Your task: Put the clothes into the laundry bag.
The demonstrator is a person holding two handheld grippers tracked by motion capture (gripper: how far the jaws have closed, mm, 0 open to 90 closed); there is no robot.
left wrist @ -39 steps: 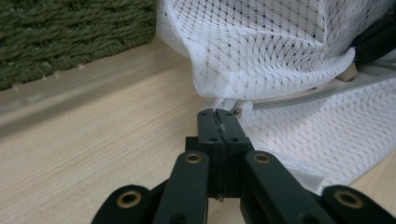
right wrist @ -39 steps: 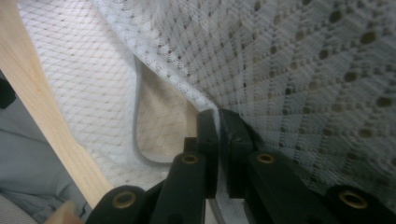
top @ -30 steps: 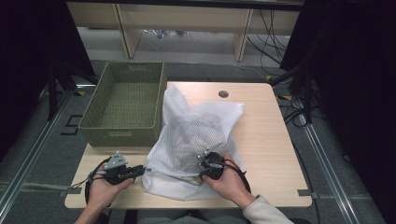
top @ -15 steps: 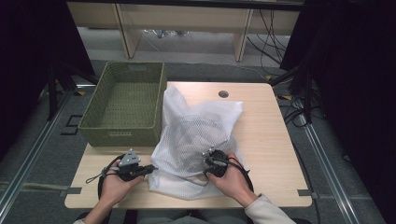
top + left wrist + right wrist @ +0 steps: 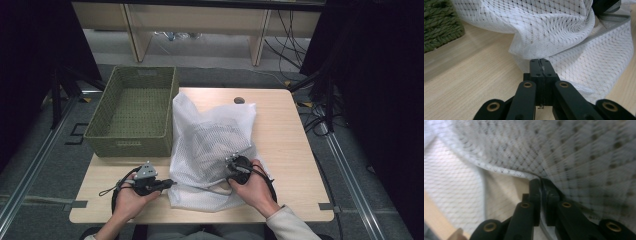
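Note:
A white mesh bag [image 5: 210, 135] lies crumpled on the wooden table [image 5: 285, 130], its lower edge toward the person. My left gripper [image 5: 170, 183] lies level at the bag's lower left corner. In the left gripper view its jaws [image 5: 540, 61] are shut, with the edge of the mesh bag [image 5: 549, 25] pinched at their tips. My right gripper [image 5: 232, 161] sits on top of the bag's lower right part. Its jaws [image 5: 540, 180] have just been opening slightly but still pinch a fold of the mesh bag [image 5: 574, 150].
A green woven basket [image 5: 130, 145] stands to the left of the bag, touching it, and its corner [image 5: 439, 27] lies near my left gripper. The right gripper's body [image 5: 606, 5] shows beyond the mesh. Bare table lies right of the bag, with a dark cable hole [image 5: 239, 100] behind.
My left hand has slid right along the table's front to the bag's corner. The right hand has shifted a little right and away, and the mesh has bunched with it.

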